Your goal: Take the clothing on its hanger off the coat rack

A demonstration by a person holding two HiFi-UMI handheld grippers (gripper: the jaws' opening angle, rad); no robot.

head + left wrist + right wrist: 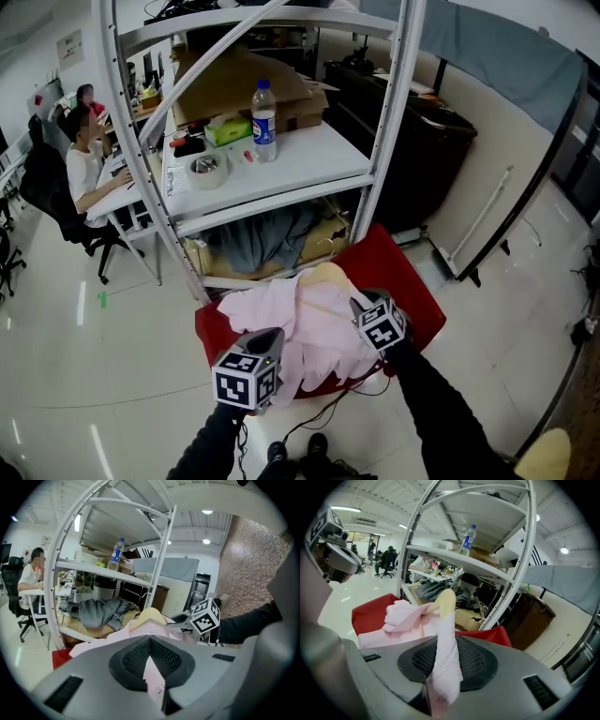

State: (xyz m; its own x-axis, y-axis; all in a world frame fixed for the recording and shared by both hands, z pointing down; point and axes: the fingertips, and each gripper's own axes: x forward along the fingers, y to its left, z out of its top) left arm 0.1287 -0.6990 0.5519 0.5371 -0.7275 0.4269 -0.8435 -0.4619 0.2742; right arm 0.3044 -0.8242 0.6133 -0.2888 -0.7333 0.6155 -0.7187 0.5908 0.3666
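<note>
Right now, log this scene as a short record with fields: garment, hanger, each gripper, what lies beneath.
garment: pink garment, bunched, in front of the white rack, not hanging on it
hanger: pale wooden hanger, inside the garment
left gripper: shut on the garment's cloth
right gripper: shut on the cloth near the hanger's end
beneath: red container
rack shelf: bottle, tape roll

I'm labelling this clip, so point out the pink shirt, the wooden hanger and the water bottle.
pink shirt (pixel 311 339), head view, its bunched middle.
wooden hanger (pixel 446 598), right gripper view, rounded upper end.
water bottle (pixel 264 125), head view, blue label.
</note>
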